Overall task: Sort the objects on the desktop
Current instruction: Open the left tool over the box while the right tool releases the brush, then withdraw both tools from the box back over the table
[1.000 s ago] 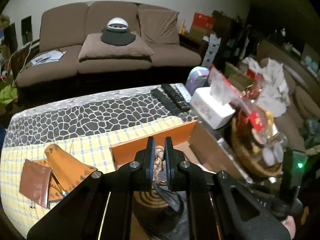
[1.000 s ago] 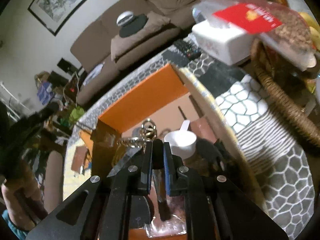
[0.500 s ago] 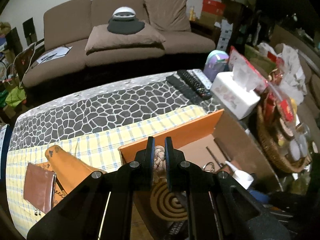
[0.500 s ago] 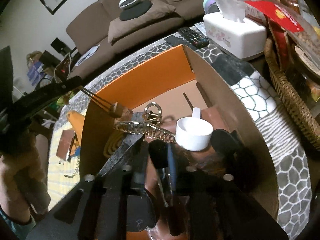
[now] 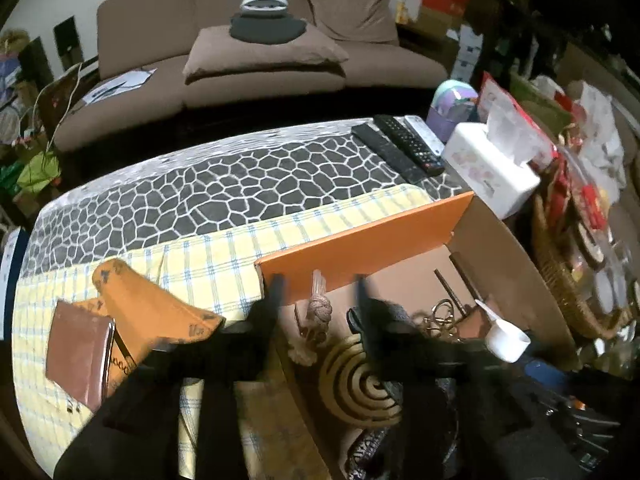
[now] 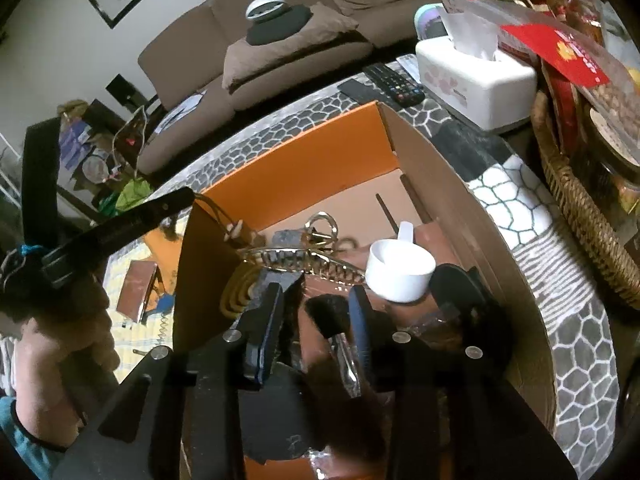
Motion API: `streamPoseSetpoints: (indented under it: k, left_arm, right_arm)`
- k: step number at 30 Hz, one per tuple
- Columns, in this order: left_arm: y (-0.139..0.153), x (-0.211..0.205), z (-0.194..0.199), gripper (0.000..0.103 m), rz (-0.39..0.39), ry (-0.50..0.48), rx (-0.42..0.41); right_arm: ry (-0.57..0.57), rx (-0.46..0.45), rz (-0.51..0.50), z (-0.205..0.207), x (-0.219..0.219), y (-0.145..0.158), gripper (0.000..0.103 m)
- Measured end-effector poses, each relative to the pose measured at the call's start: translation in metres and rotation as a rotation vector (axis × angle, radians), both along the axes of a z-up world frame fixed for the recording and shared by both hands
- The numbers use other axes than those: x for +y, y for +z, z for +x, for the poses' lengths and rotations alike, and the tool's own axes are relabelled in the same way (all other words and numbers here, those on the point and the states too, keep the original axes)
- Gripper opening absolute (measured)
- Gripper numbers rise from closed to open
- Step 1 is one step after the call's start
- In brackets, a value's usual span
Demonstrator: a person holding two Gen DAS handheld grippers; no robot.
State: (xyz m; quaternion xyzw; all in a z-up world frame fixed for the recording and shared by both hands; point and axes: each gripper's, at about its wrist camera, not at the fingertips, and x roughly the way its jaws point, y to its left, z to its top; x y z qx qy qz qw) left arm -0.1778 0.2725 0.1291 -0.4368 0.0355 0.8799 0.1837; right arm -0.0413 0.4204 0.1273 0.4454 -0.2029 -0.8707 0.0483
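I read this as the drop step: both claws, left claw (image 5: pixel 318 292) and right claw (image 6: pixel 316 308), are spread and empty over the orange box (image 5: pixel 360 240), knotted rope piece (image 5: pixel 318 312) inside it, so next I go for the brown wallet (image 5: pixel 78 356) on the desk (image 5: pixel 224 184).

Both views are dim indoor shots with strong fisheye bending and black corners. The left hand-held gripper (image 5: pixel 318 292) is smeared by motion blur, its fingers soft and ghosted. The tissue box (image 6: pixel 476 80) glares white, while the room's right edge sinks into shadow. The sofa (image 5: pixel 260 48) looks grainy.
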Motion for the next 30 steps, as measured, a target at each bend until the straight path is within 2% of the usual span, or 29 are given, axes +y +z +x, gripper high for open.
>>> streamPoseSetpoints:
  k: [1, 5, 9, 16, 22, 25, 27, 29, 30]
  left_arm:
    - [0.002, -0.004, 0.003, 0.059, 0.015, 0.006, 0.009]
    - [0.008, -0.016, 0.009, 0.067, 0.063, 0.004, -0.002]
    - [0.011, -0.031, 0.018, 0.07, 0.145, 0.001, -0.03]
    - [0.012, -0.042, 0.045, 0.069, 0.245, -0.051, -0.053]
    - [0.008, -0.055, 0.076, 0.07, 0.189, -0.068, -0.01]
    - [0.007, -0.074, 0.09, 0.072, 0.196, -0.051, -0.001]
    - [0.008, -0.088, 0.097, 0.079, 0.207, -0.036, 0.006]
    - [0.009, -0.104, 0.104, 0.102, 0.209, -0.019, 0.016]
    - [0.009, -0.111, 0.107, 0.103, 0.206, -0.015, 0.024]
  right_arm:
    - [0.001, 0.001, 0.0, 0.0, 0.0, 0.001, 0.038]
    - [0.001, 0.003, 0.007, 0.0, -0.001, 0.003, 0.046]
    - [-0.004, 0.016, 0.04, 0.001, -0.005, 0.008, 0.057]
    - [-0.014, 0.027, 0.027, 0.003, -0.003, 0.013, 0.057]
    - [0.007, 0.025, 0.041, 0.003, -0.007, 0.013, 0.057]
    - [0.016, 0.029, 0.044, 0.004, -0.012, 0.015, 0.057]
    - [0.026, 0.037, 0.044, 0.004, -0.018, 0.019, 0.058]
    - [0.045, 0.047, 0.053, 0.004, -0.028, 0.021, 0.062]
    - [0.055, 0.052, 0.055, 0.004, -0.034, 0.022, 0.068]
